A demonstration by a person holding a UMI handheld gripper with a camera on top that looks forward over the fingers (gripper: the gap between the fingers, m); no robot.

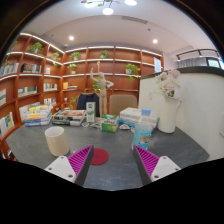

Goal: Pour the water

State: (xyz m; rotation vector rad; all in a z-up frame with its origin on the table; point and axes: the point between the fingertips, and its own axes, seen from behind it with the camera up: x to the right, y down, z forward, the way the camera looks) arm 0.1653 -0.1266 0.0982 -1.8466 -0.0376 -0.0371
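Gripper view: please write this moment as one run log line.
gripper: open, empty | pink cup: table, ahead-left | bottle: ahead-right | pour: not begun

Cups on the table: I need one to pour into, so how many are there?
1: a pale pink cup stands on the grey table, just ahead of the left finger of the open tongs. Others may hide among the clutter behind.

One pale cup (57, 140), one red coaster (98, 156) and one water bottle (144, 128) stand on the grey table (120, 165). One white vase (166, 112) too — and perhaps half a dozen boxes (70, 117) behind, hard to count.
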